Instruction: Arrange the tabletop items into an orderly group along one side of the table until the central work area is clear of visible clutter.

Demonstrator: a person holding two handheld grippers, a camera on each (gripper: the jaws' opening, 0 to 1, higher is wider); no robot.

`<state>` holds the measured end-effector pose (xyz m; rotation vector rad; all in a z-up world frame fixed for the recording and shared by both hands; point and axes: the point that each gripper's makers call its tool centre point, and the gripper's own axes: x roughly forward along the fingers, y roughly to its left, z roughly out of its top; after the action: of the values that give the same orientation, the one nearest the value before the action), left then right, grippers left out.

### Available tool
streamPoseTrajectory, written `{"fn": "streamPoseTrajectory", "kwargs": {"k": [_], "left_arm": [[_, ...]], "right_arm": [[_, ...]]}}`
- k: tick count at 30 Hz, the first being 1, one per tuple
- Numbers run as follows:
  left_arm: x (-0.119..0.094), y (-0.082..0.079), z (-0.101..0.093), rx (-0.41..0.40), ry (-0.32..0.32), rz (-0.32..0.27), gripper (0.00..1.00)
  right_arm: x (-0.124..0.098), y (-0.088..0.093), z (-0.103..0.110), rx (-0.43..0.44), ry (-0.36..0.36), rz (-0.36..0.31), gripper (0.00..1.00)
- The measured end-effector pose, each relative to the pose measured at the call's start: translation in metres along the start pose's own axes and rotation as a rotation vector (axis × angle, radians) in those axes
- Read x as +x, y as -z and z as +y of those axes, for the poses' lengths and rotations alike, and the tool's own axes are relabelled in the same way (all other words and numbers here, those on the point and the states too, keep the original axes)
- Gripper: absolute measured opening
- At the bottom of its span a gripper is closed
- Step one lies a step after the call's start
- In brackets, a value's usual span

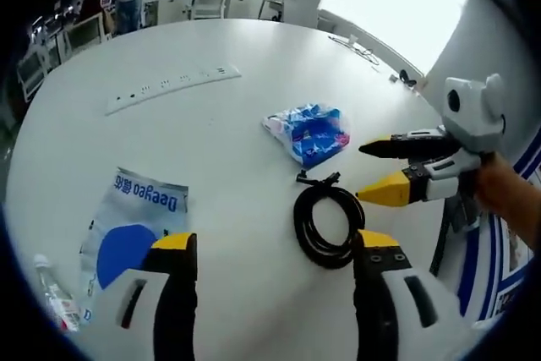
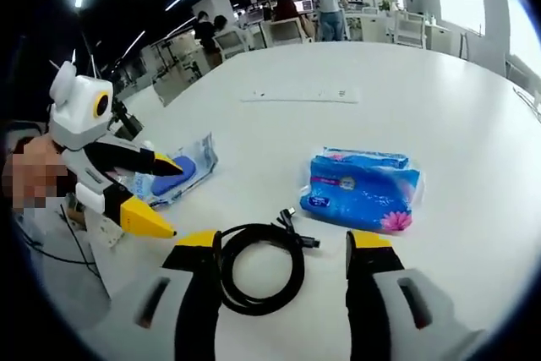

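Left gripper view: left tool (image 1: 275,251) was wide, empty. Coiled black cable (image 1: 328,224) lay at 1 o'clock just ahead, near its right jaw; blue tissue pack (image 1: 310,133) beyond it at 12, Deeyeo bag (image 1: 127,230) at 10, bottle (image 1: 52,295) at 9. Right tool (image 1: 365,172) came in from 3, also wide.

Right gripper view: coil sat between the right tool's wide jaws, left of centre, on the white surface (image 2: 380,73). Right looked nearer, best placed to grasp.
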<state>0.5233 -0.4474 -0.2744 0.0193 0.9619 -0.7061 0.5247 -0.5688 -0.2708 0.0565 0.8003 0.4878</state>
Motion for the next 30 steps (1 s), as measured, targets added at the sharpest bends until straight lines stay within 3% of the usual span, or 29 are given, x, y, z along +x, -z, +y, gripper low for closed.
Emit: {"fn": "streamPoseTrajectory", "kwargs": {"k": [12, 30], "left_arm": [[-0.029, -0.007, 0.011, -0.010, -0.025, -0.053, 0.82], [-0.075, 0.002, 0.036, -0.066, -0.082, -0.118, 0.81]], "right_arm": [[-0.008, -0.018, 0.012, -0.066, -0.023, -0.023, 0.67], [-0.012, -0.039, 0.036, -0.121, -0.059, -0.054, 0.65]]}}
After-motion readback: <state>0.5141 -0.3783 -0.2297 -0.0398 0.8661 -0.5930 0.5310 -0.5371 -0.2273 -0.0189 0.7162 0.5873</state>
